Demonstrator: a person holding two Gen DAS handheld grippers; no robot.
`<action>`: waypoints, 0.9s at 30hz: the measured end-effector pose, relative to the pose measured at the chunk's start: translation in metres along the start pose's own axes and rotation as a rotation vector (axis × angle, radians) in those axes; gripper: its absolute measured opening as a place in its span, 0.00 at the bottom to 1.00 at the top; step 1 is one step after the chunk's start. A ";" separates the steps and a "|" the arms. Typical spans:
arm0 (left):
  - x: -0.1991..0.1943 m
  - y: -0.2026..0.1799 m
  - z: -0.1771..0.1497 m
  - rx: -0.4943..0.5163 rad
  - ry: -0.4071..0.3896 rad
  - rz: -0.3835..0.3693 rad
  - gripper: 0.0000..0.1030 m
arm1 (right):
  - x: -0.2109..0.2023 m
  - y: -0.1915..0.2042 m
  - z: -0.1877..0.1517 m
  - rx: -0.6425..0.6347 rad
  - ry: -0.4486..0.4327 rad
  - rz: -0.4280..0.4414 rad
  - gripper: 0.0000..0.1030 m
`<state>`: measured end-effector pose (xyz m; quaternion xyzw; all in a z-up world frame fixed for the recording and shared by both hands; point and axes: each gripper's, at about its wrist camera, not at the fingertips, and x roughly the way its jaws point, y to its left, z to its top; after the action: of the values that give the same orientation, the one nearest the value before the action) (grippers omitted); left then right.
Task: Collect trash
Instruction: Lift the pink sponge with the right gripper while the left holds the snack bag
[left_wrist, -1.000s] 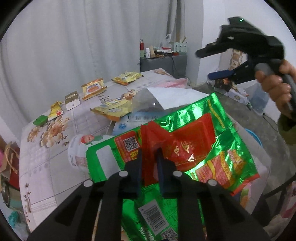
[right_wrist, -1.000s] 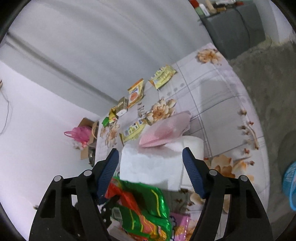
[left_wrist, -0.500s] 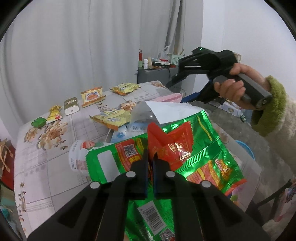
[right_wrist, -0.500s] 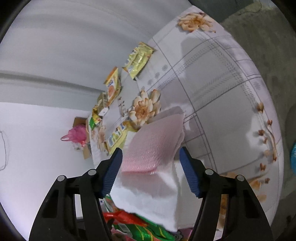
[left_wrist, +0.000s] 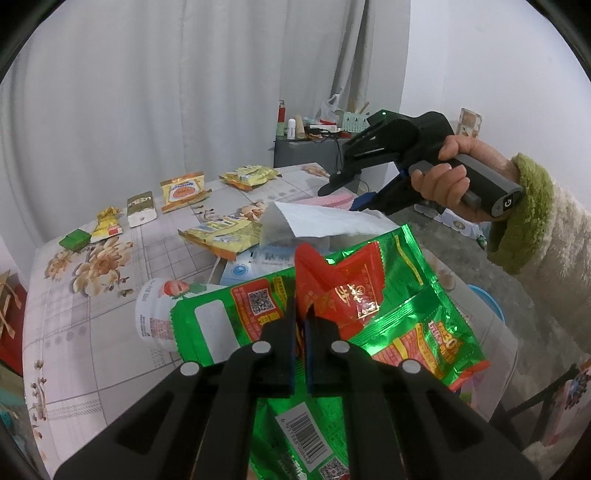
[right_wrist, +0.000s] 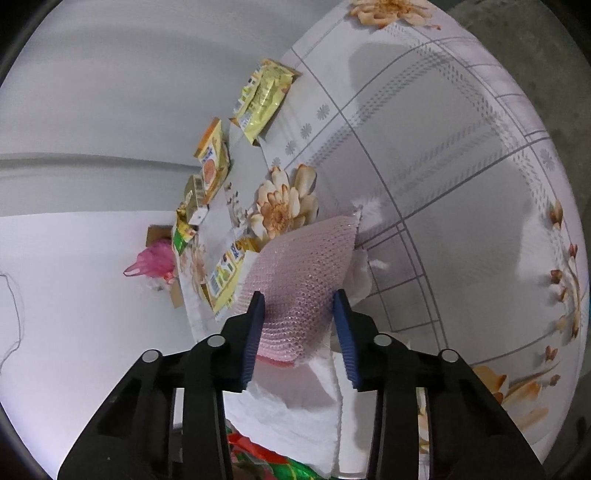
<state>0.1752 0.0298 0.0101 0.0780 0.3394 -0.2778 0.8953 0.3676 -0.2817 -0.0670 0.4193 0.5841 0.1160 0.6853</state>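
My left gripper is shut on a red wrapper and holds it over a big green snack bag at the table's near edge. White paper lies behind the bag. My right gripper is open, its blue pads on either side of a pink bubble-wrap sheet that rests on the white paper. In the left wrist view the right gripper hovers over the pink sheet.
The floral tablecloth carries several more wrappers: yellow packets, an orange packet, a small box, a green box, a white cup. A grey cabinet stands behind. A blue bin sits on the floor at right.
My right gripper has come down and forward until its open jaws straddle the pink bubble wrap. My left gripper has shut tighter on the red wrapper.
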 end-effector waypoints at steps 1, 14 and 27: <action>0.000 0.001 0.000 -0.002 -0.001 0.000 0.03 | -0.002 0.000 -0.001 -0.001 -0.005 0.001 0.31; -0.006 0.002 0.001 -0.021 -0.027 -0.012 0.02 | -0.032 0.011 -0.006 -0.034 -0.084 0.111 0.27; -0.012 0.008 0.000 -0.033 -0.038 -0.006 0.02 | -0.050 0.036 -0.039 -0.207 -0.003 0.274 0.27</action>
<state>0.1724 0.0415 0.0177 0.0570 0.3273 -0.2762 0.9019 0.3294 -0.2751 -0.0050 0.4225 0.5055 0.2673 0.7033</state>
